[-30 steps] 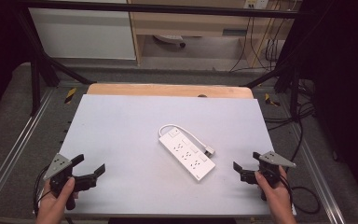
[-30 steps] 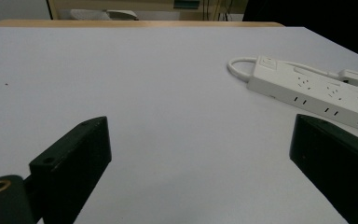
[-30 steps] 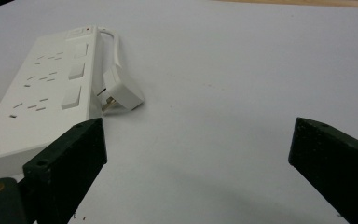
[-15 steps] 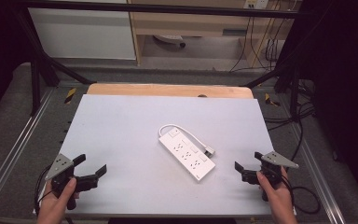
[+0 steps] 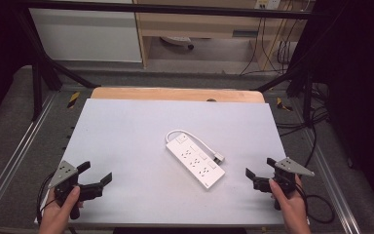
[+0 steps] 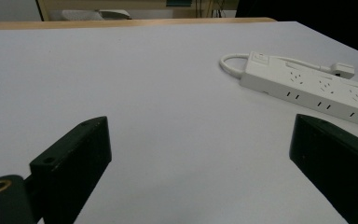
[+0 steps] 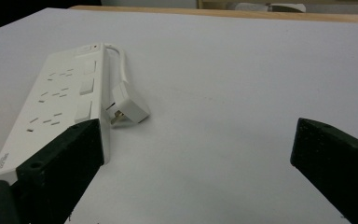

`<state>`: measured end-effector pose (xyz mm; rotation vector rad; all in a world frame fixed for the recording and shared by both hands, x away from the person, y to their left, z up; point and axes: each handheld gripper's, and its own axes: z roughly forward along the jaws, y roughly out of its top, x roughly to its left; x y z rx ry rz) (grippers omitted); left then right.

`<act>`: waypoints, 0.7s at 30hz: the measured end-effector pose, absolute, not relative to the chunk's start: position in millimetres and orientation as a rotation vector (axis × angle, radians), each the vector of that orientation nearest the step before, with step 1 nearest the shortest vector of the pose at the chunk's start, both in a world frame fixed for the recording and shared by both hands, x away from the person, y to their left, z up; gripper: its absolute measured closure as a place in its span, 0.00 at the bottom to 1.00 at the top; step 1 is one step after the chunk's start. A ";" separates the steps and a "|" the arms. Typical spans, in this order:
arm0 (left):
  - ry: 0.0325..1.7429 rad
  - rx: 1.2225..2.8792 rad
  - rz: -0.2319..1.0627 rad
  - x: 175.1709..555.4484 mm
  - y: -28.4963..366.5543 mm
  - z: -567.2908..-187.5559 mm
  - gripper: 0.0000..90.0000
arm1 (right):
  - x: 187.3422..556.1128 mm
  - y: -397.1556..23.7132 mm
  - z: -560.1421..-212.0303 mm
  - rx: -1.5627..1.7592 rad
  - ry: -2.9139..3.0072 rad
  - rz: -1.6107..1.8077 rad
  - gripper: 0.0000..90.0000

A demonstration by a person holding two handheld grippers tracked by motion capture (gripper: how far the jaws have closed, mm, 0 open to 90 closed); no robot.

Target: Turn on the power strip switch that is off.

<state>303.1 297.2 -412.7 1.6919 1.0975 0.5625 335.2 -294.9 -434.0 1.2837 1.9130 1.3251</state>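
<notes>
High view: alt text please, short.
A white power strip lies diagonally near the middle of a pale table, its cord looped and its plug beside it. The left gripper and right gripper, both open, sit at the near corners.

My claws: two, left claw (image 5: 95,173) and right claw (image 5: 260,168)
Power strips: one power strip (image 5: 195,159)
Plugs: one plug (image 5: 218,158)
Tabletops: one tabletop (image 5: 126,126)
</notes>
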 end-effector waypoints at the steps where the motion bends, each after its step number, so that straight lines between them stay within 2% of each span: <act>1: 1.098 1.692 0.562 303.1 297.2 -412.7 0.06 | 335.1 -294.7 -433.4 1.280 1.917 1.328 0.03; 21: 1.093 1.705 0.561 303.2 295.9 -413.7 0.06 | 330.5 -285.2 -421.9 1.262 1.953 1.376 0.03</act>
